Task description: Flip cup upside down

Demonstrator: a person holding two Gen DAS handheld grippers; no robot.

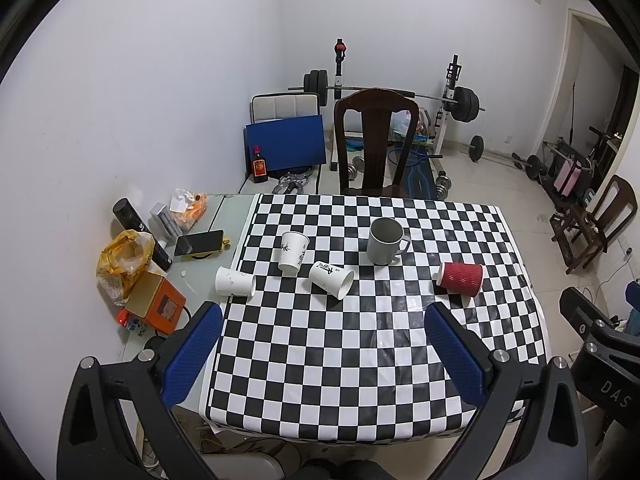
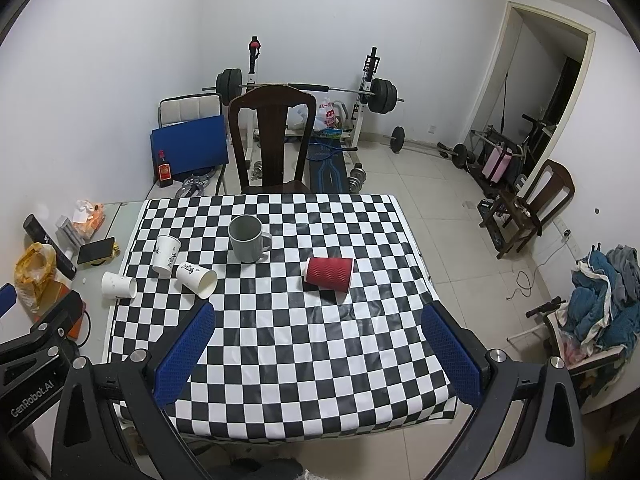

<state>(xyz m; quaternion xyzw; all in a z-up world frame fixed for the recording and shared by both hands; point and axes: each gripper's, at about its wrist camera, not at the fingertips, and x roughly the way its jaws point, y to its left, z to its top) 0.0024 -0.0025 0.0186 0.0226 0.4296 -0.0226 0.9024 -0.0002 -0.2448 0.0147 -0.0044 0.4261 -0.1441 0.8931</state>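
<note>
Hovering spread above the desk [image 2: 320, 360], right gripper [image 2: 320, 340] should be pinching the red cup [image 2: 329, 276] mid-wall before inverting.

Red ribbed cup [image 2: 329, 274] on side

A checkered cloth [image 1: 360, 360] covers the table [image 1: 224, 216]. On its bare left strip lie a phone [image 1: 199, 243], yellow bag [image 1: 124, 260], orange box [image 1: 158, 300] and tissue pack [image 1: 188, 206]. Behind stand a dark wooden chair [image 1: 376, 140], barbell rack [image 1: 400, 92] and blue board [image 1: 286, 142].
</note>
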